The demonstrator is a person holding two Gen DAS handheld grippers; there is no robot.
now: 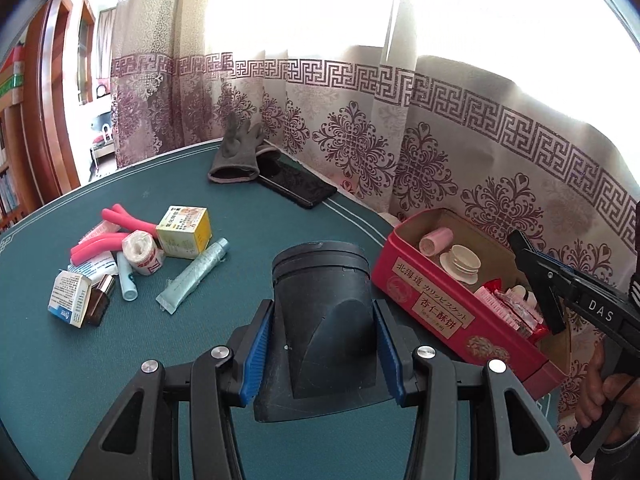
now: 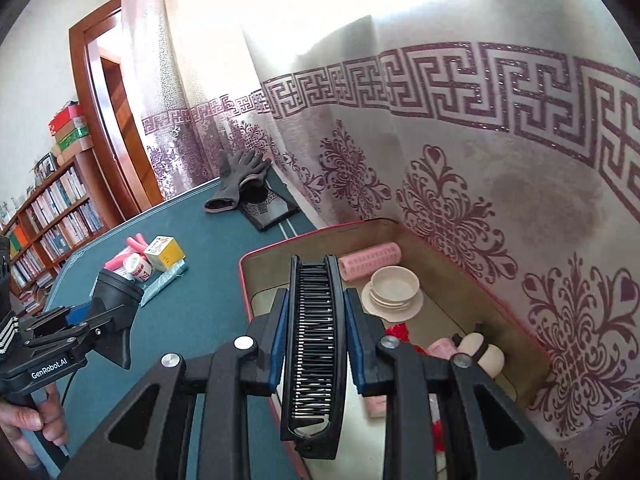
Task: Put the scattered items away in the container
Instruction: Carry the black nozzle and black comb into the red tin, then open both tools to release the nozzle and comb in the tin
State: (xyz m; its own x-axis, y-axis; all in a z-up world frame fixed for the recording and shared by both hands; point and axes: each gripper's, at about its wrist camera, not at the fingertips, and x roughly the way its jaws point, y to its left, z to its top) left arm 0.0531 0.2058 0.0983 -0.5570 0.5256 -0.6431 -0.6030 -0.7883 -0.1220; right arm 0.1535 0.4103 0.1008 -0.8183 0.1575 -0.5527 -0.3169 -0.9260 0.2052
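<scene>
My left gripper [image 1: 322, 344] is shut on a black hair-dryer nozzle [image 1: 326, 304], held above the green table; the same nozzle [image 2: 114, 312] shows at the left of the right wrist view. My right gripper [image 2: 316, 320] is shut on a black folding comb [image 2: 314, 344], which hangs over the near left part of the red tin box [image 2: 246, 280]. That red tin box [image 1: 424, 300] holds a pink roller [image 2: 370, 266], a white suction cup [image 2: 394, 292] and pink packets [image 1: 504, 304]. Scattered items lie on the left: a tube [image 1: 196, 274], a yellow box [image 1: 184, 232], a bandage roll [image 1: 140, 254], pink foam rollers [image 1: 100, 246].
A grey glove [image 1: 236, 152] and a dark phone [image 1: 296, 186] lie at the table's far edge by the patterned curtain [image 1: 440, 128]. A small carton [image 1: 70, 298] and a brown bottle [image 1: 100, 298] sit at the left. A hand [image 1: 604, 392] grips the right tool. Bookshelves [image 2: 52, 216] stand beyond the table.
</scene>
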